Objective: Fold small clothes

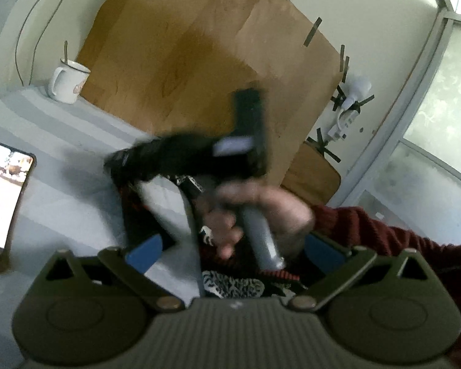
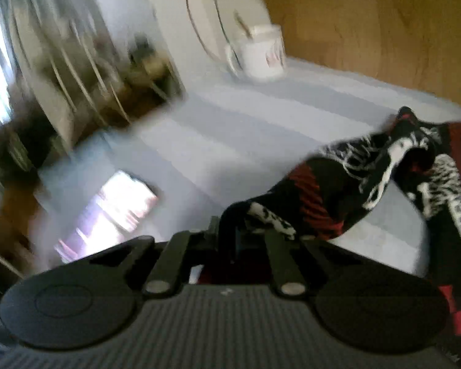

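Note:
A small black garment [image 2: 338,190] with red stripes and white patterns lies crumpled on the pale striped tablecloth [image 2: 246,129]. My right gripper [image 2: 230,233] is shut on the garment's near edge, and the cloth trails away to the right. In the left wrist view that right gripper [image 1: 181,153] appears as a blurred black shape over the garment [image 1: 233,286], held by a hand [image 1: 261,209] in a dark red sleeve. My left gripper [image 1: 233,249] stands open, its blue pads [image 1: 144,255] wide apart on either side of the cloth and the hand.
A white mug [image 1: 67,83] with a spoon stands at the back by a brown board [image 1: 199,46] leaning on the wall. A phone [image 1: 3,203] with a lit screen lies at the left. The table edge [image 2: 156,113] drops off to shelves on the left.

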`<state>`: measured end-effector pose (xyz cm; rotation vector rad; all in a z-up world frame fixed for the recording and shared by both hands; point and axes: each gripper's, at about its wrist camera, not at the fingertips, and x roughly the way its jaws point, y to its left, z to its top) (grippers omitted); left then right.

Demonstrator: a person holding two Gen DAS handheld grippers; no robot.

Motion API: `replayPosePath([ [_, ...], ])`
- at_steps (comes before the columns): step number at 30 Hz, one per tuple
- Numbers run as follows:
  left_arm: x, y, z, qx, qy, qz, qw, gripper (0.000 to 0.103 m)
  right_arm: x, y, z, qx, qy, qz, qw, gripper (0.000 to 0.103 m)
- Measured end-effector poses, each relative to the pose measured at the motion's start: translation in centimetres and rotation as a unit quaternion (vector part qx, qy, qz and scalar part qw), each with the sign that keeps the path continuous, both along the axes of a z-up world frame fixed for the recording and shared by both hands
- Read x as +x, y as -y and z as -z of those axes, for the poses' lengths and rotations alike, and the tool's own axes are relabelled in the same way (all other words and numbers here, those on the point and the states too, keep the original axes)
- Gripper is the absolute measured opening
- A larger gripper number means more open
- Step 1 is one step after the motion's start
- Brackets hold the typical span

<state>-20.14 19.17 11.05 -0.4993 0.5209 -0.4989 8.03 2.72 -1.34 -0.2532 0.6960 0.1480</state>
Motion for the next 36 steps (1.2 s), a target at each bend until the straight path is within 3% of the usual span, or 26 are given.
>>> replayPosePath([
  [3,0.5,0.2,0.0,-0.003,-0.006,0.0,1.0,0.102,-3.4,1.1,-6.4,0.147,0.054,-0.049,0.986,0.011],
  [6,1.5,0.9,0.1,-0.009,-0.014,0.008,0.9998,0.102,-8.5,5.0,-12.7,0.236,0.135,-0.067,0.96,0.011],
  [9,2.8,1.9,0.4,-0.013,-0.022,0.026,0.9993,0.102,-14.5,12.1,-16.7,0.292,0.219,-0.022,0.931,0.018],
  [10,3.4,2.4,0.5,-0.012,-0.028,0.031,0.9991,0.102,-16.2,14.5,-17.0,0.295,0.237,0.01,0.926,0.023],
  [12,4.7,3.3,0.7,-0.01,-0.038,0.041,0.9984,0.102,-20.0,19.7,-16.8,0.285,0.257,0.099,0.918,0.065],
  [15,6.6,4.6,1.1,-0.005,-0.054,0.051,0.9973,0.102,-25.5,26.4,-14.9,0.278,0.275,0.221,0.893,0.064],
  [18,7.9,5.9,1.7,0.004,-0.07,0.057,0.9959,0.102,-30.1,30.1,-14.4,0.283,0.302,0.278,0.867,0.064],
  [20,8.7,6.6,2.0,0.014,-0.081,0.061,0.9948,0.102,-31.4,30.1,-15.1,0.259,0.315,0.271,0.872,0.064],
  [22,9.3,7.1,2.2,0.019,-0.089,0.062,0.9939,0.102,-30.9,28.5,-16.0,0.196,0.316,0.247,0.895,0.064],
  [24,9.8,7.4,2.4,0.023,-0.093,0.06,0.9936,0.102,-29.2,26.0,-16.3,0.112,0.308,0.218,0.919,0.064],
  [28,11.2,7.6,2.1,0.045,-0.093,0.048,0.9935,0.102,-24.6,22.3,-14.8,-0.051,0.265,0.172,0.947,0.064],
  [31,13.2,6.9,1.7,0.044,-0.097,0.028,0.9939,0.102,-22.0,20.3,-11.9,-0.165,0.218,0.133,0.953,0.065],
  [33,14.7,6.5,1.6,0.036,-0.099,0.018,0.9943,0.102,-19.2,19.9,-10.7,-0.24,0.181,0.137,0.944,0.065],
  [35,16.2,6.2,1.5,0.034,-0.099,0.005,0.9945,0.102,-17.1,20.8,-10.2,-0.265,0.146,0.151,0.941,0.062],
  [36,16.8,6.2,1.5,0.032,-0.1,0.0,0.9945,0.102,-16.5,21.6,-10.3,-0.262,0.129,0.158,0.943,0.04],
])
